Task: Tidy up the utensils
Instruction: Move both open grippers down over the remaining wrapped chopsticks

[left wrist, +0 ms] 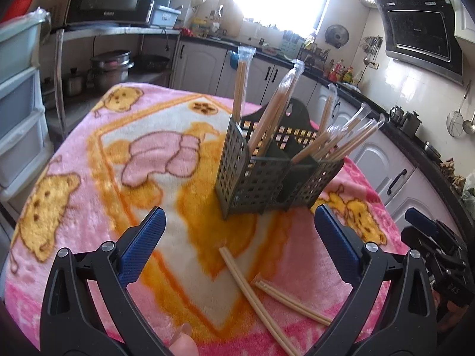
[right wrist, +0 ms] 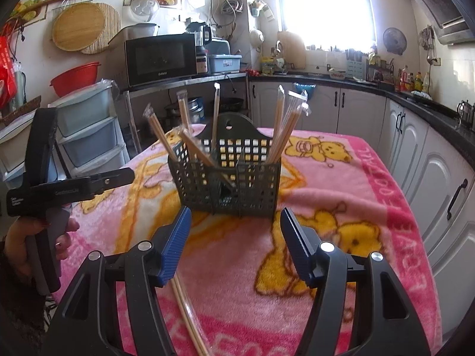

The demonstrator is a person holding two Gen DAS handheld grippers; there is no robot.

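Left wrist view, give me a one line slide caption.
Open left gripper above two wrapped chopstick pairs lying on the pink blanket, near a chopstick-filled dark basket.

The right tool [right wrist: 234, 237] hangs wide apart over the pink blanket [right wrist: 341, 195], nothing between its pads. Ahead stands a dark utensil basket [right wrist: 228, 184] holding wrapped chopsticks [right wrist: 285, 124]; loose chopsticks [right wrist: 187, 317] lie below.

Bright window [right wrist: 326, 9], white cabinets [right wrist: 365, 109], microwave [right wrist: 160, 57], perhaps tiled walls

Loose chopsticks [right wrist: 190, 320] run off the bottom edge — lower ends unseen.
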